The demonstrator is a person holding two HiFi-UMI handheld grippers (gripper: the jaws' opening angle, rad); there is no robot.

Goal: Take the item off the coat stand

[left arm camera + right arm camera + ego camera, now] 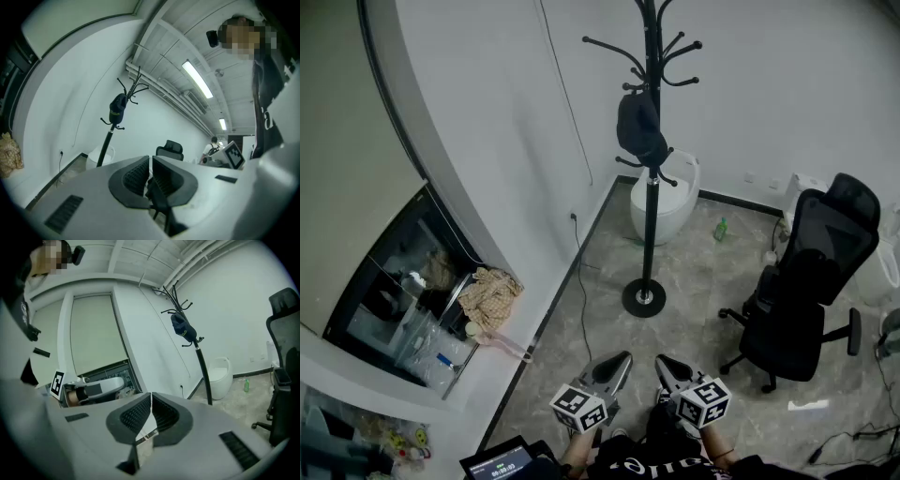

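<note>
A black coat stand (651,187) rises from a round base on the grey floor, a few steps ahead of me. A dark cap (640,129) hangs on one of its lower hooks. The stand (108,140) with the cap (117,108) shows at mid-left in the left gripper view, and the cap (183,329) at upper right in the right gripper view. Both grippers are held low and close to my body, far from the stand. The left gripper (624,357) is shut with nothing in it. The right gripper (662,362) is shut and empty too.
A black office chair (806,281) stands to the right of the stand. Behind the pole sits a white bin (670,199), with a green bottle (721,229) on the floor nearby. A curved white wall (478,169) runs along the left, with a cluttered recess (422,300) and a cable.
</note>
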